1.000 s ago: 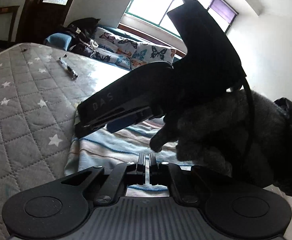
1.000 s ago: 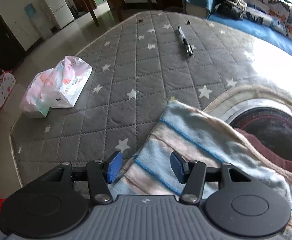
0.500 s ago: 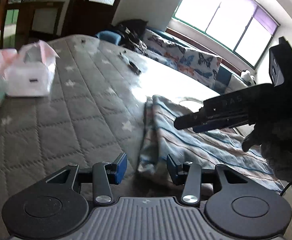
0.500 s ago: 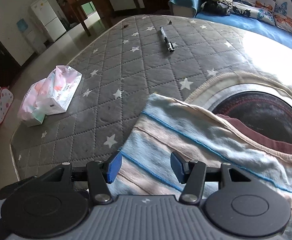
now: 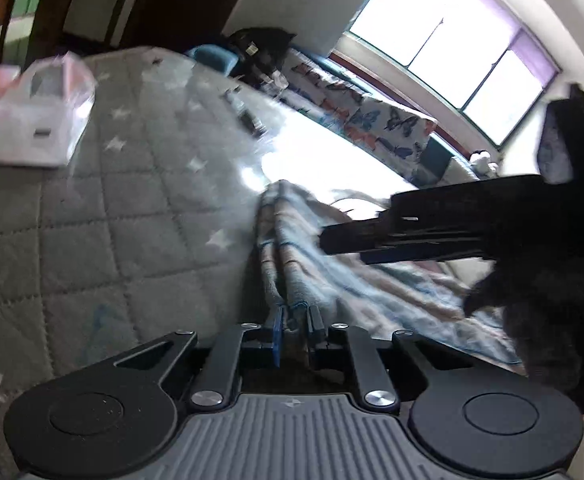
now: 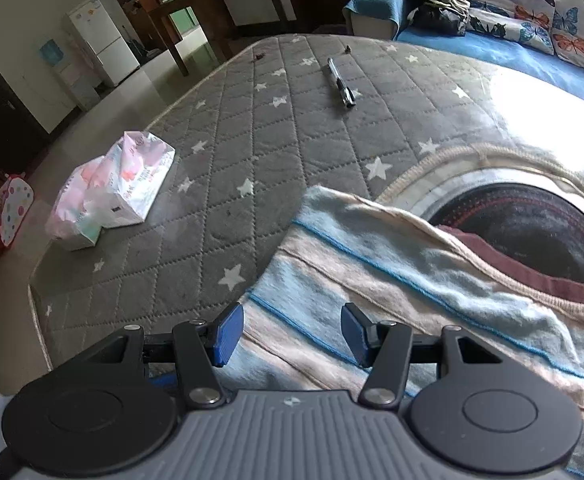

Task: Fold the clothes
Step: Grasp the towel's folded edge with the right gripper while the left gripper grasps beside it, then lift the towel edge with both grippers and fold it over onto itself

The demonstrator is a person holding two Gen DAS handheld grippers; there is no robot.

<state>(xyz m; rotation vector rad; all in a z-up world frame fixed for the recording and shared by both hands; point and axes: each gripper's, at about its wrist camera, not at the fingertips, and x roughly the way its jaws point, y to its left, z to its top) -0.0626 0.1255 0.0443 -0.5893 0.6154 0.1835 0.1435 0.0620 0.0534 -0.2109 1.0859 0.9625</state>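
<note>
Striped cloth (image 5: 311, 264) on grey quilt (image 5: 124, 208), near edge gathered between closing left gripper (image 5: 293, 328) pads.

Left jaws nearly together and closing, pinching a bunched fold of the cloth's corner. Right gripper (image 6: 292, 332) hovering over the same cloth (image 6: 391, 280), blue pads (image 6: 228, 332) spread apart, nothing gripped. Seen from the left, right gripper (image 5: 431, 232) in a dark-gloved hand (image 5: 543, 300) above the cloth. Tissue pack (image 6: 112, 188) and pen (image 6: 341, 84) well apart on the quilt (image 6: 252, 140).

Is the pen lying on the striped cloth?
No, the pen lies on the bare grey mattress, well apart from the striped cloth.
</note>
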